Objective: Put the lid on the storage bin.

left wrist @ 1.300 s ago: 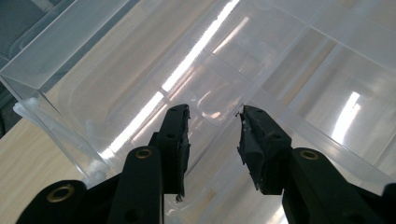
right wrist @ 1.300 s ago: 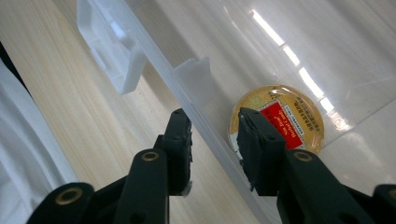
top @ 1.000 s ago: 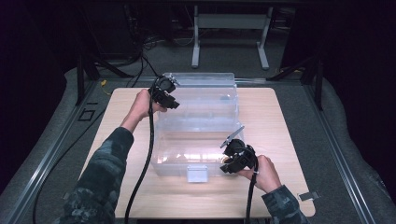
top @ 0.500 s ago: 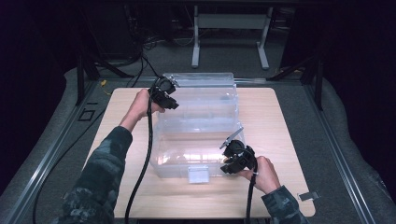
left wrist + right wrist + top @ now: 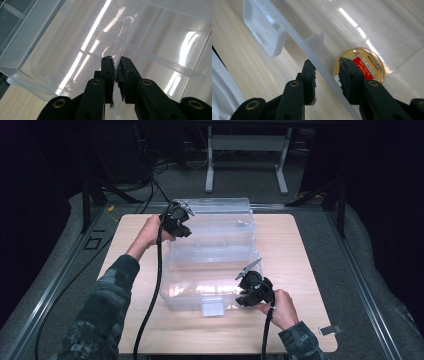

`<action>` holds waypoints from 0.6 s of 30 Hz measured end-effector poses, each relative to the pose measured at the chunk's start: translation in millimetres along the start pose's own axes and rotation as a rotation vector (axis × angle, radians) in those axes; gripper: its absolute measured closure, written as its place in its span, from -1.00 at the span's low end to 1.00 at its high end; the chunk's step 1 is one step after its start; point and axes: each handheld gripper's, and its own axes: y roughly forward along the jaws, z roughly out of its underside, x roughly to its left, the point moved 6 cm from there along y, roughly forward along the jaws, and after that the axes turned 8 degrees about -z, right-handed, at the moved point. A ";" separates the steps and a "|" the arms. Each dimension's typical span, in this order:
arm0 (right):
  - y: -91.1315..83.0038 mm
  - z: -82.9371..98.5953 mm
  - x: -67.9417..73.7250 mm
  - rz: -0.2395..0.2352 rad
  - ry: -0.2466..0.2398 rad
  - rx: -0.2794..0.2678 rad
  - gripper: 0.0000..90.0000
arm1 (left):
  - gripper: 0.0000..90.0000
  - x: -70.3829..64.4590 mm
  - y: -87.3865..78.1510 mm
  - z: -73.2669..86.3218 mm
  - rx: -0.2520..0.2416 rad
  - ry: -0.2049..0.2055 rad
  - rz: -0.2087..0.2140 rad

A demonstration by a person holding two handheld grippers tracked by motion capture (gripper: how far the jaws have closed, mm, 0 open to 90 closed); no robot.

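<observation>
Not much to report over the last second: both hands sit where they were, and the clear box (image 5: pixel 200 292) hasn't shifted from the middle of the worktop (image 5: pixel 300 250). The left claw (image 5: pixel 179 226) is still up at the far left corner, at what I take to be the raised lid (image 5: pixel 220 217). In the left gripper view its jaws are pressed nearly together on a thin clear edge, so I read that as a firm pinch holding the lid open. The right claw (image 5: pixel 245 294) stays at the near right of the box, and in the right gripper view its jaws are spread, one on either side of the front rim. The outer jaw is over bare wood and the inner one is over the inside. I can't tell whether either pad actually touches the plastic. Behind that inner jaw lies a round gold disc (image 5: pixel 368 62) with a red label, flat on the box floor just inside the front wall. The latch (image 5: pixel 265 37) hangs free on the front face, a little way along the rim from my jaws. So this looks like a pause, not progress: lid held up, base straddled but not gripped. If I want the base steadied, I'd say the right claw has to close on that rim next, and I'd watch that the thin wall doesn't slip out.
</observation>
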 end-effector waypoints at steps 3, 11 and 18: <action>0.0 0.1 0.2 0.002 0.002 -0.001 0.48 | 0.79 1.6 2.0 -0.2 0.017 -0.015 0.005; 0.1 -0.4 0.8 0.000 0.015 -0.004 0.48 | 0.85 -1.6 1.6 -1.8 0.034 0.062 -0.012; 0.6 0.0 1.1 0.002 0.035 -0.013 0.47 | 0.87 -2.9 -2.7 -2.3 0.019 0.053 0.004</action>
